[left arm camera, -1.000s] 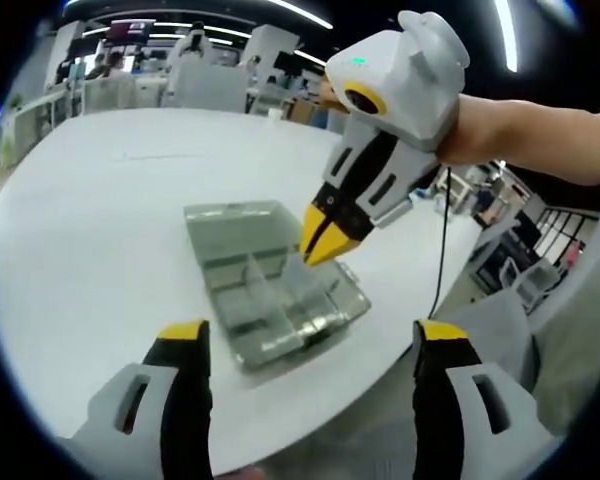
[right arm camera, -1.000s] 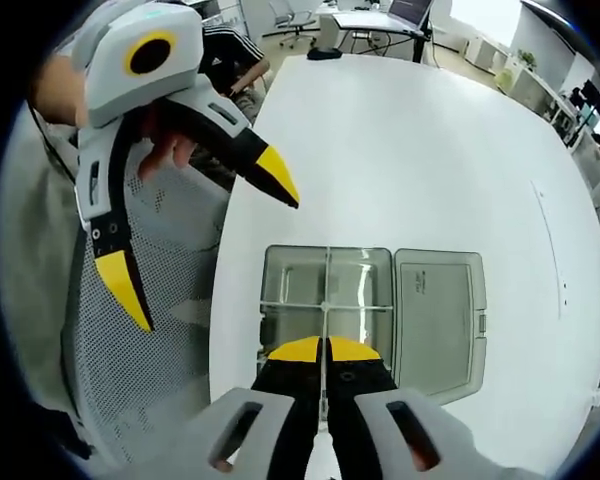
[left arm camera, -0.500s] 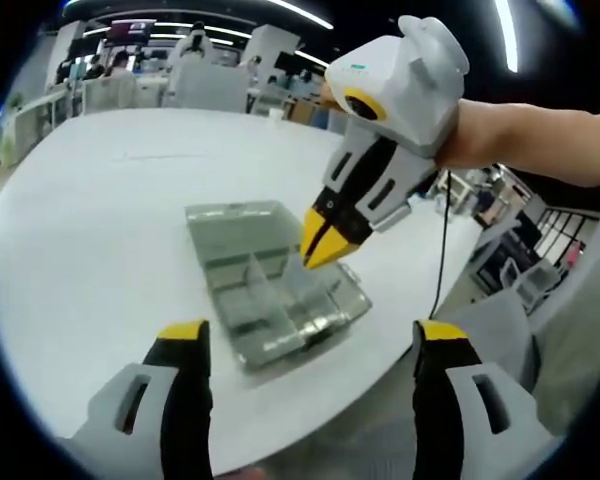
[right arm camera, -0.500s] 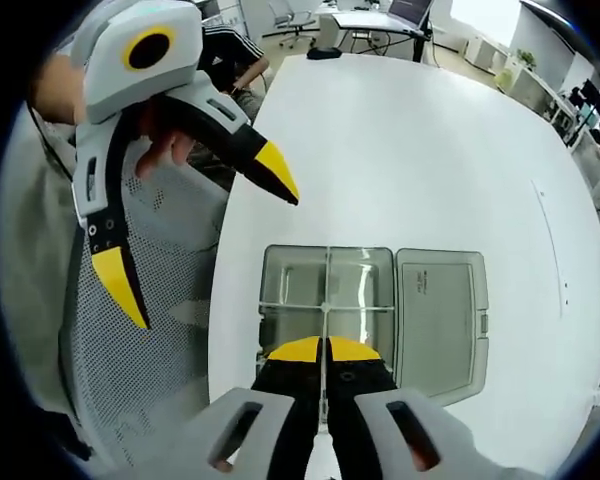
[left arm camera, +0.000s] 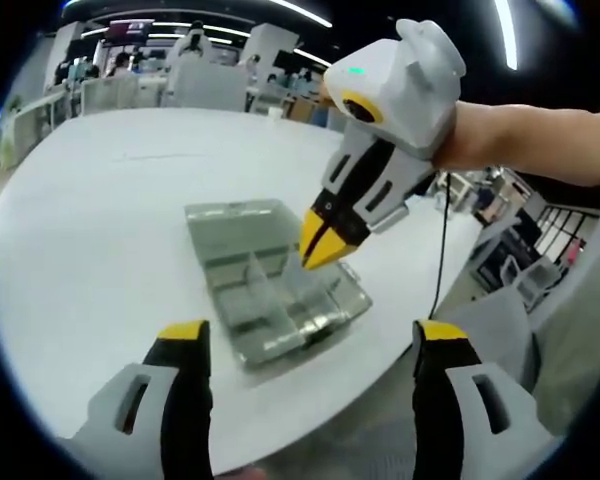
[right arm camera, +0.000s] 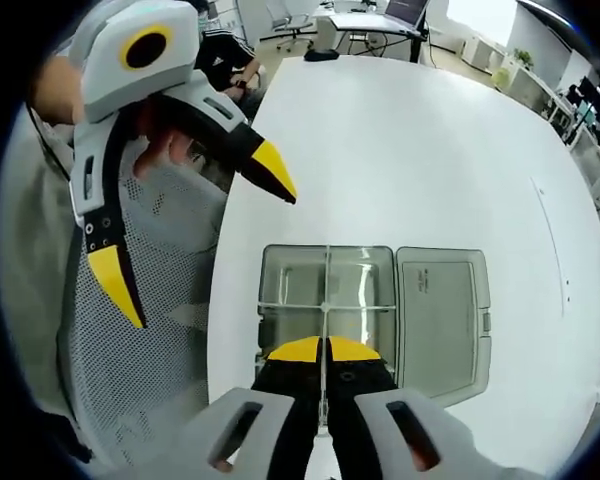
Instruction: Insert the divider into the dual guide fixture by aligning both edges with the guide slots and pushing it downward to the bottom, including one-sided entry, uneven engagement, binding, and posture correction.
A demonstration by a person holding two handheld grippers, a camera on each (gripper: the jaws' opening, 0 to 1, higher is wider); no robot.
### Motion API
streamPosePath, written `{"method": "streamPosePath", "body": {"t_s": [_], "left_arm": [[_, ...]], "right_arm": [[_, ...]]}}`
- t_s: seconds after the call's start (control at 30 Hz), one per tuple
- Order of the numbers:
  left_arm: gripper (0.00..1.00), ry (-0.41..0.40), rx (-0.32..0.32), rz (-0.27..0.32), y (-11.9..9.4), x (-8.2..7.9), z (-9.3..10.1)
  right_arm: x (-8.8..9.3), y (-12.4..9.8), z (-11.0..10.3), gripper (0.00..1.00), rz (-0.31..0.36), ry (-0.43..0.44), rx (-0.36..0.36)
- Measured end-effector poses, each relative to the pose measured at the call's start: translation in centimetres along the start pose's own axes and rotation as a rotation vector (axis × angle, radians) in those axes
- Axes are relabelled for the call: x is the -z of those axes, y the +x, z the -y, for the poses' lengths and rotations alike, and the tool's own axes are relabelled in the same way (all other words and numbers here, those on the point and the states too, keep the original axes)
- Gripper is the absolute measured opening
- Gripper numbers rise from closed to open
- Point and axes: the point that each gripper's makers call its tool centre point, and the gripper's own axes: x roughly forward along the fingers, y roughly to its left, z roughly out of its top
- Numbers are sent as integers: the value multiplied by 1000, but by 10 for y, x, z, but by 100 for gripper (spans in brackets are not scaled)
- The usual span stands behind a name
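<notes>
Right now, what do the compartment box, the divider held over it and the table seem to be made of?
The box looks like clear, slightly smoky hard plastic: the white table shows through its walls and open lid. The divider in the right gripper seems to be thin clear plastic, seen edge-on as a pale line. The table is smooth matte white, probably laminate.

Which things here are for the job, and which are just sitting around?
For the job:
- clear box with its open lid
- thin clear divider, pinched by the right gripper
- left gripper, open and off to the side

Just around:
- white table
- mesh chair
- office desks in the background
</notes>
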Motion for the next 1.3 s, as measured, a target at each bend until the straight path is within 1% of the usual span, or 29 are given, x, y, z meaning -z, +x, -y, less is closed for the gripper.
{"method": "streamPosePath", "body": {"t_s": [1.3], "left_arm": [[80,-8,-7,-6,0,4,-2]], "right_arm": [[5,14,1,0,-13,12,-8]]}}
